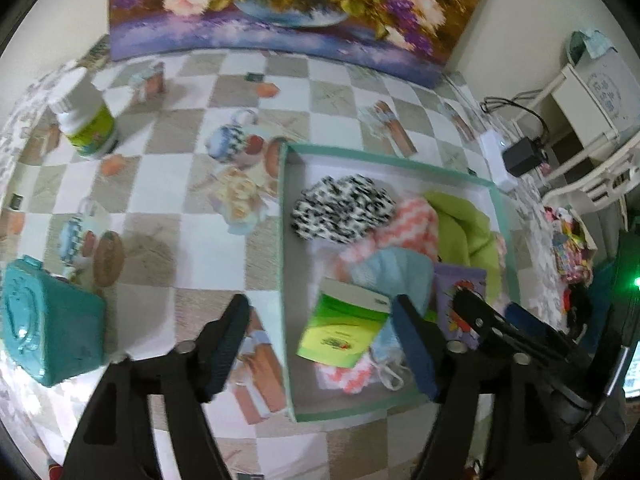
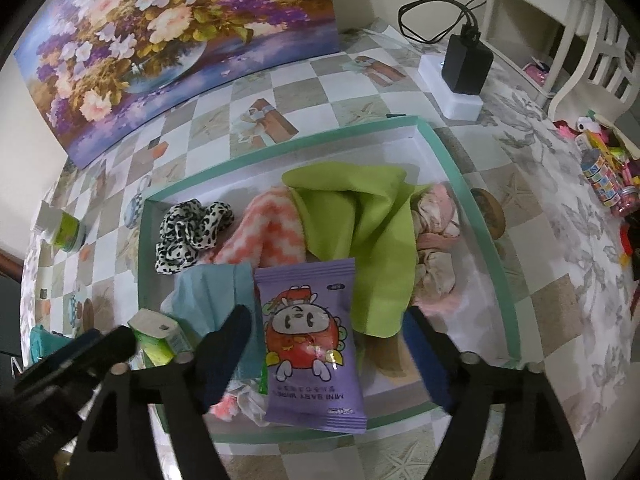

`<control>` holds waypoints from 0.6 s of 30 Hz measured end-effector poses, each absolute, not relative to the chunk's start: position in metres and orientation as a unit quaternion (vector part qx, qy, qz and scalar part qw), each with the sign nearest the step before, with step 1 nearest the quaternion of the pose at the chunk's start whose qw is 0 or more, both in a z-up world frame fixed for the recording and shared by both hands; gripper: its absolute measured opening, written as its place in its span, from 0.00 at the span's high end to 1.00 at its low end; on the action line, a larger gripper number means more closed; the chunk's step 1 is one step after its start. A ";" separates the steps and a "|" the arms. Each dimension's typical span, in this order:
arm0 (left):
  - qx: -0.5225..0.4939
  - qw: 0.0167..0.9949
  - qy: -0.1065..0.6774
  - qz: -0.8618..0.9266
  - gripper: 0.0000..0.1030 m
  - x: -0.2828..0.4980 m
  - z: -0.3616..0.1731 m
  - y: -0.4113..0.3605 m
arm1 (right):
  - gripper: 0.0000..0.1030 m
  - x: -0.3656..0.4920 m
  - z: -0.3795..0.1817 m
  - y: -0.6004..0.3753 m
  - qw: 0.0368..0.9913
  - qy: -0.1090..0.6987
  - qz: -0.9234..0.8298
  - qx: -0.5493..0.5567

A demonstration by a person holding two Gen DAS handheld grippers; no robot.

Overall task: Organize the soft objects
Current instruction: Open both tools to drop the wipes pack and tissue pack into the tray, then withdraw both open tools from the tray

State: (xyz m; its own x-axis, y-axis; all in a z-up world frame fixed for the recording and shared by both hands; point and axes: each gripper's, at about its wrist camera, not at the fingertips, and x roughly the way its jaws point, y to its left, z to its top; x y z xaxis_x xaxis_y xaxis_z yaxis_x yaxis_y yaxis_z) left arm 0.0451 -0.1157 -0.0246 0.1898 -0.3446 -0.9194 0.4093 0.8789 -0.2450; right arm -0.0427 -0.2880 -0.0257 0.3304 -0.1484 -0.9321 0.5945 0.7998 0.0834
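Both tongs gape above the tray (image 2: 480, 216) holding wipes packet (image 2: 312, 344), cloths.

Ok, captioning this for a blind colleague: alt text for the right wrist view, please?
A purple baby wipes pack lies between the open jaws of the right gripper, in a teal-rimmed tray holding a green cloth and other soft items.

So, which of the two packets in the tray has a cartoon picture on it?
The purple wipes packet, lying between the open right gripper fingers. The green tissue packet beside it shows no cartoon.
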 end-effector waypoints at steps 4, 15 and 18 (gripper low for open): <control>0.045 0.799 0.561 -0.209 0.12 0.047 -0.020 -0.103 | 0.00 -0.044 -0.027 -0.284 0.790 0.527 -0.241 0.200; 0.092 0.828 0.530 -0.158 0.00 0.031 -0.014 -0.074 | 0.00 -0.057 -0.023 -0.266 0.800 0.520 -0.235 0.186; 0.100 0.832 0.525 -0.148 0.00 0.024 -0.011 -0.064 | 0.00 -0.062 -0.019 -0.259 0.804 0.516 -0.232 0.182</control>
